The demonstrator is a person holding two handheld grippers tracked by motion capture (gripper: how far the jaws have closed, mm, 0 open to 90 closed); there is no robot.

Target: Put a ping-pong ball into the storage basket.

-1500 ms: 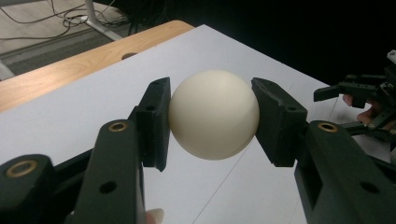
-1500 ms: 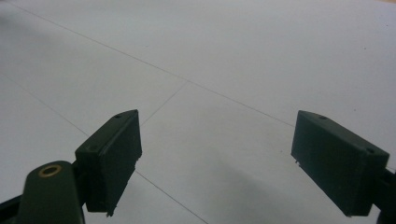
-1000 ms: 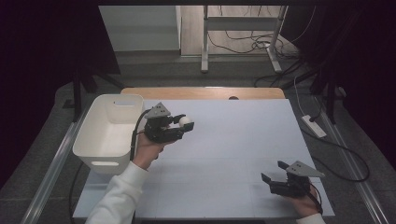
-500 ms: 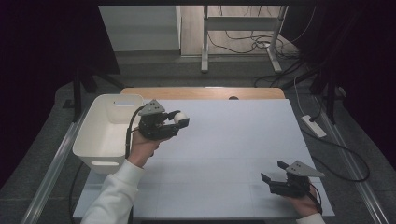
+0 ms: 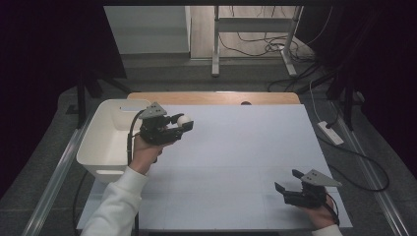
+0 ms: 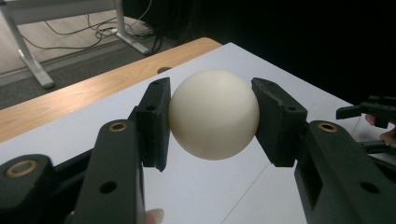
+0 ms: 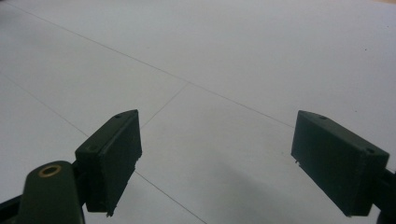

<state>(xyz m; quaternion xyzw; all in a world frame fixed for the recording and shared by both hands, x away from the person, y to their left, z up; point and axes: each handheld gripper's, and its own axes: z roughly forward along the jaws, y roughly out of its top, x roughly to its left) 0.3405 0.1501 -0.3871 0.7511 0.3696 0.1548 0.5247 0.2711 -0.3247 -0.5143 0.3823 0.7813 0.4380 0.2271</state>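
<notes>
A cream-white ball [image 6: 214, 114] sits clamped between both black jaws of my left gripper [image 6: 212, 116]. In the high view the left gripper [image 5: 183, 123] hovers above the white table [image 5: 236, 147] just right of the white bin [image 5: 98, 147], and the ball [image 5: 185, 120] shows at its tip. My right gripper [image 5: 290, 181] rests low near the table's front right corner. Its jaws stand wide apart in the right gripper view [image 7: 217, 158], with bare table between them.
The white rectangular bin stands at the table's left edge. A wooden strip [image 5: 216, 97] runs along the far edge. A white power strip [image 5: 330, 132] and cables lie on the floor at the right. Desk legs [image 5: 215, 44] stand beyond the table.
My left gripper has drifted left toward the bin, still carrying the ball. The right gripper has stayed where it was.
</notes>
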